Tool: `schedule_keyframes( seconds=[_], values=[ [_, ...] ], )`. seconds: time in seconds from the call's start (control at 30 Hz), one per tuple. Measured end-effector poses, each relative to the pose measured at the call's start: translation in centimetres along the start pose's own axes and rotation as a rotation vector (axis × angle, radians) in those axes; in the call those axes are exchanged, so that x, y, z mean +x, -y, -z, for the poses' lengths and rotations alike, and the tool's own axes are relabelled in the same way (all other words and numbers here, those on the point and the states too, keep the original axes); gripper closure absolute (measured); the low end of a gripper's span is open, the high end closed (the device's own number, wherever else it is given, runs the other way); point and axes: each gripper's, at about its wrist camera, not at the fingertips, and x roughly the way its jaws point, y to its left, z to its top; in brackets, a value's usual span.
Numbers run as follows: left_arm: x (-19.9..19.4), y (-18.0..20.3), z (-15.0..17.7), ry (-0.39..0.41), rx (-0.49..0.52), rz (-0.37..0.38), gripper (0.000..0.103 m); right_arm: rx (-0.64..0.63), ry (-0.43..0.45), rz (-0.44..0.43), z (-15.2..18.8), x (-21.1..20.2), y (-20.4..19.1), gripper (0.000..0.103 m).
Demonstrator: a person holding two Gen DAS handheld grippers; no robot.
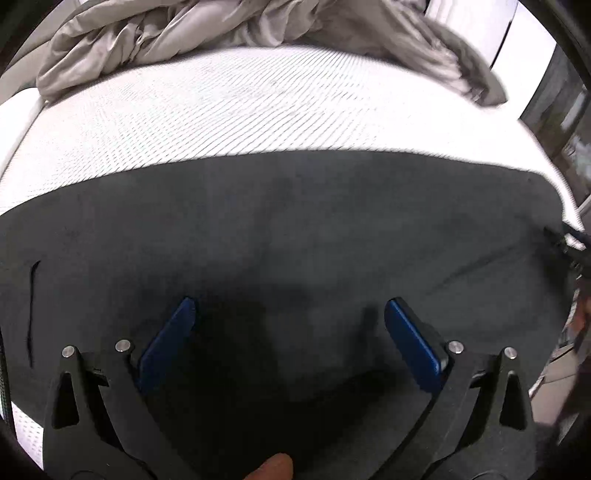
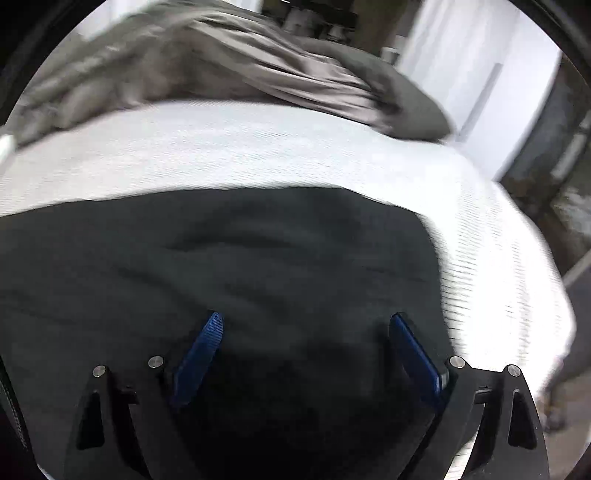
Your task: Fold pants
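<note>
pants [image 1: 280, 229], dark charcoal and spread flat, cover the near part of a white textured mattress [image 1: 207, 110] in the left wrist view, their far edge running straight across the frame and their right edge curving down toward the mattress side. a short dark slit shows in the fabric at the far left. the left tool [image 1: 290, 314] hangs just above the cloth with its two blue pads [image 1: 413, 339] spread wide apart and nothing between them; a dark shadow lies on the fabric under the gap. a fingertip [image 1: 273, 467] pokes in at the bottom edge between the black arms of the tool. a crumpled grey blanket [image 1: 177, 29] is heaped along the far side of the mattress, well apart from the pants. in the right wrist view, which is blurred, the pants [image 2: 229, 258] again fill the lower half, with soft wrinkles across the middle and their right edge falling short of the mattress [image 2: 258, 147] side, so a white band shows on the right. the right tool [image 2: 306, 321] also has its blue pads [image 2: 201, 358] spread wide, empty, close over the dark cloth near its right edge. the grey blanket [image 2: 207, 62] bunches along the far side here too, with a pale wall [image 2: 472, 62] beyond it at the upper right.
</note>
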Motion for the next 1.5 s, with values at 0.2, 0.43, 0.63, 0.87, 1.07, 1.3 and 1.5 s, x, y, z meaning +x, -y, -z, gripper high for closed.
schedule_keyframes(
  seconds=[0.2,0.43,0.63,0.87,1.07,1.3,1.5],
  values=[
    [1.0,4.7,-2.3,-0.007,0.064,0.037,0.001,-0.123,-0.017,-0.308,-1.5,-0.3,-9.1,0.01],
    [5.1,5.2,-3.7,-0.095,0.076,0.002,0.001,-0.164,-0.074,-0.092,-0.6,2.4,-8.1,0.01],
    [4.2,3.3,-3.3,-0.072,0.049,-0.049,0.001,0.086,-0.084,0.265,0.6,4.2,3.7,0.009],
    [2.6,3.1,-4.7,-0.008,0.025,-0.047,0.001,0.082,0.033,0.058,-1.1,1.0,1.5,0.009],
    [3.6,3.8,-7.1,0.016,-0.01,-0.008,0.001,-0.029,0.056,-0.153,-3.8,1.3,-6.7,0.009],
    [6.1,2.9,-5.1,-0.018,0.033,-0.045,0.001,-0.141,-0.023,-0.024,-4.1,5.7,-9.1,0.01],
    [5.6,2.2,-4.2,-0.018,0.063,-0.047,0.001,0.163,-0.078,0.314,-3.4,7.6,4.2,0.01]
  ],
)
